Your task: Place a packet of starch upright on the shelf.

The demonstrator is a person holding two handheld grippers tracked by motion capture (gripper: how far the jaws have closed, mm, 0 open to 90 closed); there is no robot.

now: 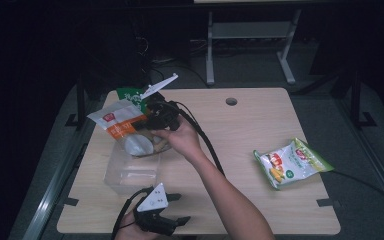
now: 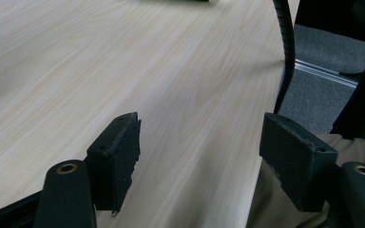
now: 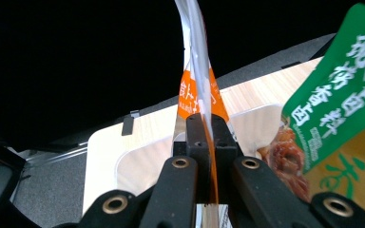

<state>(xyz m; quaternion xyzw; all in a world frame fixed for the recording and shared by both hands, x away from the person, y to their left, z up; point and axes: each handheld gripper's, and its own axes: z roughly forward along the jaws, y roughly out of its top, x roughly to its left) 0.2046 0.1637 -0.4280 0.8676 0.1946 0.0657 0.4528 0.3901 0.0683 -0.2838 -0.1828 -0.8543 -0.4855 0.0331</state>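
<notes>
A pale wooden table (image 1: 260,130) holds a clear plastic bin (image 1: 130,172). Above its far end, the right gripper (image 1: 152,120) pinches an orange-and-white snack packet (image 1: 117,122) by its edge, seemingly to drop it inside. The left gripper (image 1: 172,210) waits near the table's front edge, jaws spread and empty.

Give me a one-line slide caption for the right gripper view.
Right gripper clamped on the edge of an orange-and-white snack packet, above a clear plastic container, green printed pouch alongside.

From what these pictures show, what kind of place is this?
Probably a lab or office set up for recording, not a home. A plain wooden desk with a cable hole stands on grey carpet in a dark room, with snack packets such as the green-and-white packet as props.
</notes>
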